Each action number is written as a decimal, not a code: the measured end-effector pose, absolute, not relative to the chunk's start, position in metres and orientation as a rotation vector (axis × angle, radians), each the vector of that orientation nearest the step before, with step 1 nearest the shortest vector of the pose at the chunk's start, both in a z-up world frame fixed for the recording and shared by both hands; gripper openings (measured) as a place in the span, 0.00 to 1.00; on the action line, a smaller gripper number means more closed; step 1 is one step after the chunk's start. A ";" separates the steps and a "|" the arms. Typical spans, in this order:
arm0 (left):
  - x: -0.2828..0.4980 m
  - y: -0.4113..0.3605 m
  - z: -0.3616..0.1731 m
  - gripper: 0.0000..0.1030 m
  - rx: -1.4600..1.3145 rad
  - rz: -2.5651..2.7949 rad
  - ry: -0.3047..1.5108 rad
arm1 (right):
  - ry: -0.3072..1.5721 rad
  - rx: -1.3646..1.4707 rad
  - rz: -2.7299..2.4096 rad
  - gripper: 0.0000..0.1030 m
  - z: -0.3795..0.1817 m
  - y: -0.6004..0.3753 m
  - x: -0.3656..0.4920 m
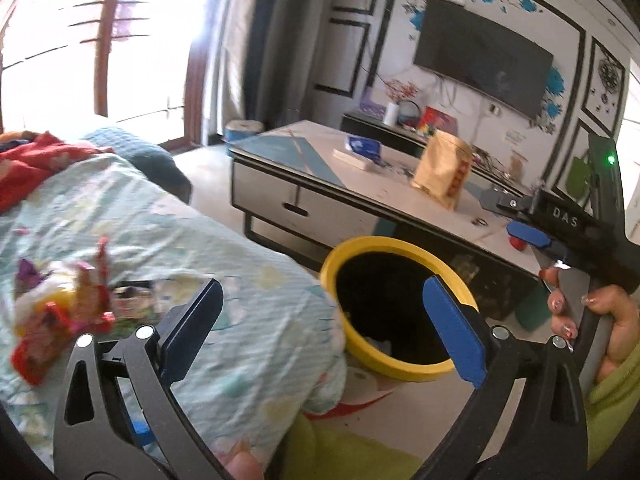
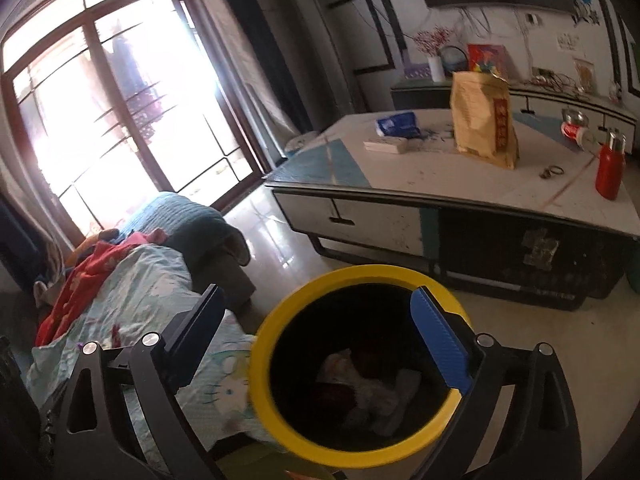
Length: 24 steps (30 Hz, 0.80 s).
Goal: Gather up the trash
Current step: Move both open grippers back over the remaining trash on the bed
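Observation:
A black bin with a yellow rim (image 1: 332,264) (image 2: 272,344) stands on the floor against the bed's edge. Crumpled white and red trash (image 2: 360,384) lies at its bottom. Colourful snack wrappers (image 1: 60,312) are heaped on the pale blue bedsheet to the left. My left gripper (image 1: 322,292) hangs open and empty over the sheet's edge and the bin's near rim. My right gripper (image 2: 316,300) is open and empty above the bin mouth. In the left wrist view the right gripper (image 1: 508,218) shows at the right, held by a hand (image 1: 600,320).
A low coffee table (image 2: 400,196) stands behind the bin and carries a tan paper bag (image 2: 484,120), a blue packet (image 2: 396,124) and a red bottle (image 2: 610,168). A TV (image 1: 480,56) hangs on the far wall. Red cloth (image 2: 80,280) lies on the bed.

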<state>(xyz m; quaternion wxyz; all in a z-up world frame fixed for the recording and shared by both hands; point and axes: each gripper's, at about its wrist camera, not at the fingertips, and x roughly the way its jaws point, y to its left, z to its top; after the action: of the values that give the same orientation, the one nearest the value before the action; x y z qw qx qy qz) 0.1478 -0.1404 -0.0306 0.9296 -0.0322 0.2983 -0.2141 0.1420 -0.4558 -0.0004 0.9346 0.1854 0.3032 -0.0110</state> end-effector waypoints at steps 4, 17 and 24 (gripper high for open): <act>0.139 -0.116 -0.024 0.89 -0.098 -0.382 0.581 | 0.604 0.341 0.017 0.90 0.006 -0.429 0.139; 0.119 -0.047 -0.007 0.89 -0.188 -0.247 0.523 | 0.600 0.237 0.125 0.91 0.016 -0.361 0.126; 0.114 -0.023 -0.004 0.89 -0.223 -0.194 0.507 | 0.594 0.193 0.194 0.91 0.019 -0.333 0.115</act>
<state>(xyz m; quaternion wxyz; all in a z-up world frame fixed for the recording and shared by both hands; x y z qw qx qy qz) 0.1145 -0.0226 -0.0045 0.9572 -0.1100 0.2501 -0.0954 0.1154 -0.3326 0.0193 0.9470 0.0946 0.2917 0.0953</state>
